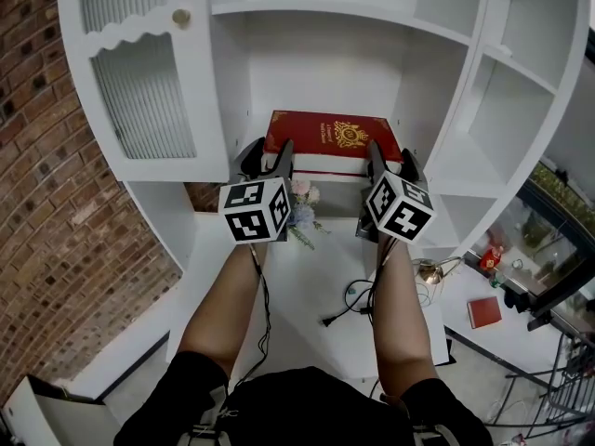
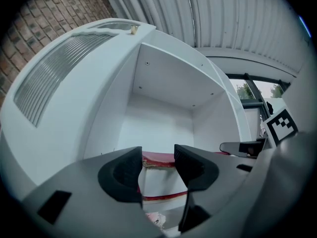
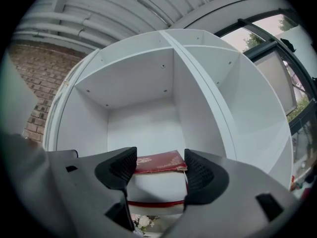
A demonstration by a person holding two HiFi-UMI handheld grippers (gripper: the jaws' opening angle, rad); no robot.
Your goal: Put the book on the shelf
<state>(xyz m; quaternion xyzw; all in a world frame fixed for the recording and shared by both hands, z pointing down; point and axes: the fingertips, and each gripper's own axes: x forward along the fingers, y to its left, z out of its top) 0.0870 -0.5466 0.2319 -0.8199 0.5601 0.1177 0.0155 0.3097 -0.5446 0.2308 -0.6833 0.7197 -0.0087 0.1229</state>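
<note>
Looking down in the head view, you see the brick wall (image 1: 37, 156) at far left, then the white shelf unit (image 1: 307, 63) with its ribbed-glass door (image 1: 139, 100). Only this view shows the red book (image 1: 335, 137) from above. It lies flat in the middle compartment with its white page edge toward you. The cover carries a gold emblem and gold lettering, too small to read.

Your left gripper (image 1: 268, 154) has its jaws partly spread. Its own view shows the book's near-left corner between them, and I see no pad clamped on it. That view alone shows a ridged ceiling overhead.

Your right gripper (image 1: 390, 163) has its jaws spread likewise, around the near-right corner. Its view shows flowers (image 3: 138, 222) below the book.
</note>
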